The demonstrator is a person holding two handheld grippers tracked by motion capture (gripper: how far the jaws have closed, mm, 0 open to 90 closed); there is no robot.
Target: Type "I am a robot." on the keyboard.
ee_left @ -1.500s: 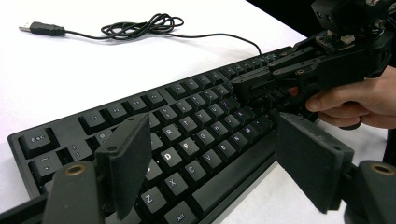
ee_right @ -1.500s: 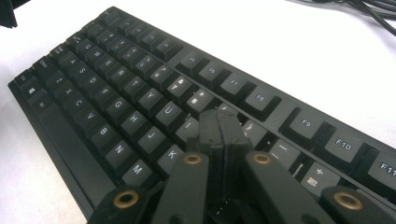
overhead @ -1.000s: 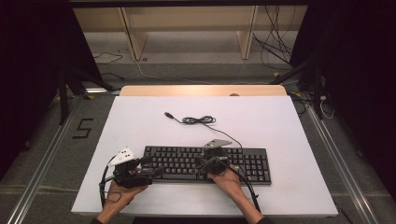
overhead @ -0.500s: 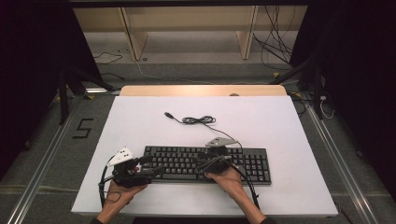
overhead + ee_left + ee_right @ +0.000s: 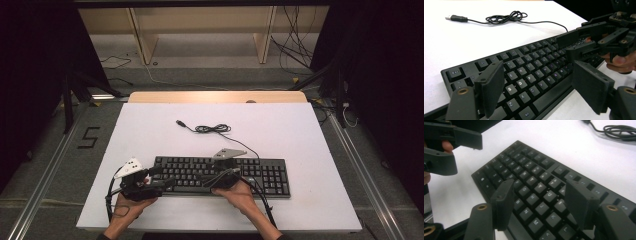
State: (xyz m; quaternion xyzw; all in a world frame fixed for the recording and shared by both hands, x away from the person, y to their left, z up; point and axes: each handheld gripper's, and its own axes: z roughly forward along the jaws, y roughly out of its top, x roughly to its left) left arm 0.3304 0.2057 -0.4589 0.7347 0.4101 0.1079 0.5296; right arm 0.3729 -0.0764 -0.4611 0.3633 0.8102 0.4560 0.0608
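the left gripper (image 5: pixel 159 184) sits at the near left corner of the white table (image 5: pixel 150 125), held in the person's left hand (image 5: pixel 129 205). it lies low and points right, over the left end of the black keyboard (image 5: pixel 260 175). in the left gripper view its jaws stand wide apart above the letter keys, with nothing between them and no pad pressing on a key.

the keyboard lies flat along the near part of the table, long side running left to right, its number pad at the right end. its near edge is just beyond the two hands.

the right gripper (image 5: pixel 212 181) is near the middle of the keyboard, held in the right hand (image 5: pixel 240 195), with its grey three-cornered plate (image 5: pixel 229 153) on top. it points left, toward the left gripper, and the two tips are near each other but apart. in the right gripper view its jaws (image 5: pixel 541 202) have just been opening and now stand wide over the middle letter keys, gripping nothing.

farther off, the keyboard's thin black cable (image 5: pixel 212 129) runs from the far edge of the keyboard to a loose coil in the middle of the table, and its usb plug (image 5: pixel 180 122) lies just left of the coil. beyond the table's far edge stands a pale wooden shelf (image 5: pixel 200 30).
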